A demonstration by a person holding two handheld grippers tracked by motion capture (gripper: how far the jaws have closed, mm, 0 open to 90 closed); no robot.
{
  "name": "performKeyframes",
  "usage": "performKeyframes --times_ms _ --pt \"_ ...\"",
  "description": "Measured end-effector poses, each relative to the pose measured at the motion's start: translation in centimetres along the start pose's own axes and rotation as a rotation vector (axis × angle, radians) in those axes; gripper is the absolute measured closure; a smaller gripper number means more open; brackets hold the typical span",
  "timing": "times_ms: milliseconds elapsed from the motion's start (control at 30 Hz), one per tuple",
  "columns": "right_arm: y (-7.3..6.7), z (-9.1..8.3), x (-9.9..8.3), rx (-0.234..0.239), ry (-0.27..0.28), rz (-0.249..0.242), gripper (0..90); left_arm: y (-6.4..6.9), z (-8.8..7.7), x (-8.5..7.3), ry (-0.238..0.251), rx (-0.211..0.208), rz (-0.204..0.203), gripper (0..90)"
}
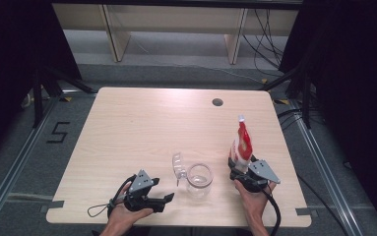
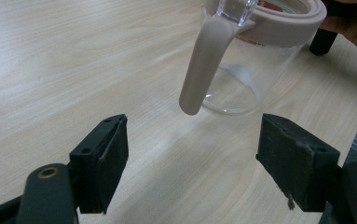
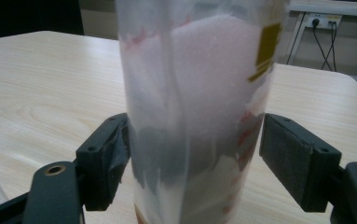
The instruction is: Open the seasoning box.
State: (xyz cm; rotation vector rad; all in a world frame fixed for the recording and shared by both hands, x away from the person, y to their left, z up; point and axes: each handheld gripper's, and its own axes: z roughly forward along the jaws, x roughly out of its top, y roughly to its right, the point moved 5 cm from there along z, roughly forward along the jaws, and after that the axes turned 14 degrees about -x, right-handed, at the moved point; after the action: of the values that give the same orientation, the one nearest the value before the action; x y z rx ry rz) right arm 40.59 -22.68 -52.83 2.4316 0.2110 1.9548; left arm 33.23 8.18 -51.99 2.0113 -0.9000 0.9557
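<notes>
A red and white pouch (image 1: 242, 142) with a white spout stands upright at the table's front right. My right gripper (image 1: 240, 172) is at its lower part. In the right gripper view the pouch (image 3: 199, 84) sits between the jaws with both pads against its sides, so my right gripper (image 3: 195, 154) is shut on it. A clear glass jar (image 1: 199, 179) with a pale pink rim stands left of it, its hinged lid (image 1: 178, 167) swung open. My left gripper (image 1: 165, 202) lies low at the front, open. In the left gripper view the jar (image 2: 241, 84) and its pink latch (image 2: 204, 70) are just beyond my left gripper (image 2: 192, 163).
The wooden table (image 1: 141, 128) has a round cable hole (image 1: 217, 102) at the back right. Beyond its far edge stand pale shelf legs (image 1: 114, 34) and hanging cables. A floor mark shaped like a 5 (image 1: 58, 132) lies left of the table.
</notes>
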Motion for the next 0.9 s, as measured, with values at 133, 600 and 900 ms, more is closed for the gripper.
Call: performKeyframes --times_ms 133,600,900 --pt "0.07 0.12 0.02 -0.004 -0.016 -0.004 28.0 0.05 0.01 0.00 -0.003 0.010 -0.008 24.3" --pt "0.16 0.73 0.18 -0.001 0.009 -0.017 29.9 0.05 -0.03 0.04 -0.009 0.012 0.005 24.4" --pt "-0.10 0.94 0.30 0.010 0.026 -0.003 31.4 0.09 0.09 -0.01 -0.004 0.000 0.003 24.6"
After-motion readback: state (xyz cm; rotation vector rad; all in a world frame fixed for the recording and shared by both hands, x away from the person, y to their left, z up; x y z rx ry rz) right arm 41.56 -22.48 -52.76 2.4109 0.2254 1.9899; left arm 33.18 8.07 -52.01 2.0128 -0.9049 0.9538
